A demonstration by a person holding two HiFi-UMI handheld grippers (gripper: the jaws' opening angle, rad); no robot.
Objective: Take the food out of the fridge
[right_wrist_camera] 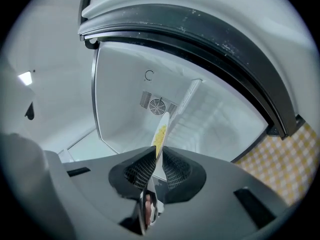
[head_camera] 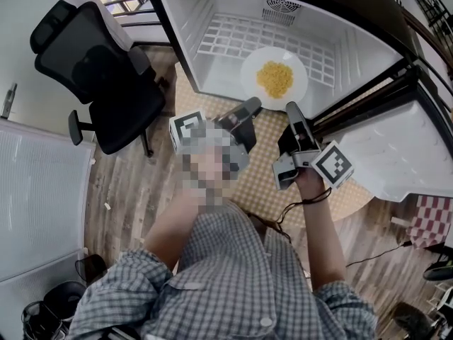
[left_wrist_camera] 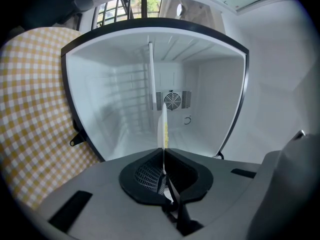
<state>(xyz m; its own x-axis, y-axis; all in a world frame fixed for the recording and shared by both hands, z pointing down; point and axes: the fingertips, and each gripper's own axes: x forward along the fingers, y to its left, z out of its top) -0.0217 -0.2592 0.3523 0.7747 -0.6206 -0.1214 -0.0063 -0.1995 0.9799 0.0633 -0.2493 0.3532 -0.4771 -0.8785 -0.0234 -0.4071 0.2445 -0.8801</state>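
Food (head_camera: 274, 78) (yellow heap) tops plate (head_camera: 250, 71) pinched by left gripper (head_camera: 253, 105) and right gripper (head_camera: 291, 109).

Fridge door (head_camera: 400, 154) runs off the right edge.

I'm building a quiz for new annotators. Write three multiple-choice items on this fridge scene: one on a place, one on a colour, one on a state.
1. Where is the plate?
A on the chair
B inside the fridge
C on the floor

2. What colour is the food?
A yellow
B green
C red

3. How are the left gripper and right gripper?
A both open
B one holds a cup
C both shut on the plate's rim

B: white fridge walls surround it. A: the pile is yellow. C: each gripper view shows the rim between closed jaws.
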